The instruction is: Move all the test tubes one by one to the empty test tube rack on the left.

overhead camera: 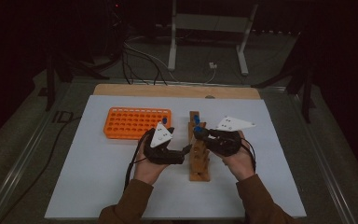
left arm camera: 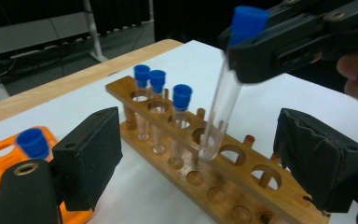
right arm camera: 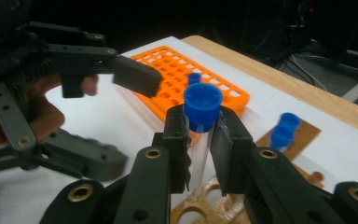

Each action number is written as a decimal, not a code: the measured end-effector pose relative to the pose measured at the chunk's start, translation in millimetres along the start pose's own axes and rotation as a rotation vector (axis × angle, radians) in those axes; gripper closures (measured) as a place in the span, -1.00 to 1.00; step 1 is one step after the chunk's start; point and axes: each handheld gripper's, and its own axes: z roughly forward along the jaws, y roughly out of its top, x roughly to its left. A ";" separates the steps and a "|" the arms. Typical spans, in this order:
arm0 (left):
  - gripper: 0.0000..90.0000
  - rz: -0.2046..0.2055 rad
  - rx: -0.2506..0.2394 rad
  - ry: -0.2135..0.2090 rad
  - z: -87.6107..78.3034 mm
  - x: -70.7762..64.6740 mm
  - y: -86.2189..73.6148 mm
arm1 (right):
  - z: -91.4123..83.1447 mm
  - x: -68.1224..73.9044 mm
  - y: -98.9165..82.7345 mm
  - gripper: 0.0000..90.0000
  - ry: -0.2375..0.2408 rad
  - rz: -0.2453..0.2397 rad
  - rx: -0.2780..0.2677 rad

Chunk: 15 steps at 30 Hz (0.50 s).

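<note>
Right tongs (right arm camera: pixel 200 154) clamp capped tube (left arm camera: pixel 221 107); left tongs (left arm camera: pixel 200 158) wide, empty.

Held tube (right arm camera: pixel 200 158) lower end hidden behind right gripper (right arm camera: pixel 201 140) jaws (frame bottom cuts wooden rack (right arm camera: pixel 214 205)).

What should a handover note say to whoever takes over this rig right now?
Right gripper: shut on a blue-capped tube, its bottom at a hole of the wooden rack.
Left gripper: open, nothing held, jaws either side of the rack.
Done: three capped tubes stand in the wooden rack.
Orange rack: one capped tube in it.
Left: settle whether the held tube goes in or comes out, then finish that move.
</note>
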 end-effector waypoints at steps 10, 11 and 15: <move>0.00 0.017 0.007 -0.003 9.0 -5.0 -0.3 | 8.2 8.5 1.4 0.72 0.047 0.004 0.002; 0.11 0.024 0.007 0.000 9.1 -5.7 -0.3 | 8.4 9.1 1.5 0.72 0.050 0.005 0.002; 0.41 0.039 0.009 -0.002 9.6 -7.5 -0.4 | 9.3 10.7 1.9 0.72 0.059 0.008 -0.001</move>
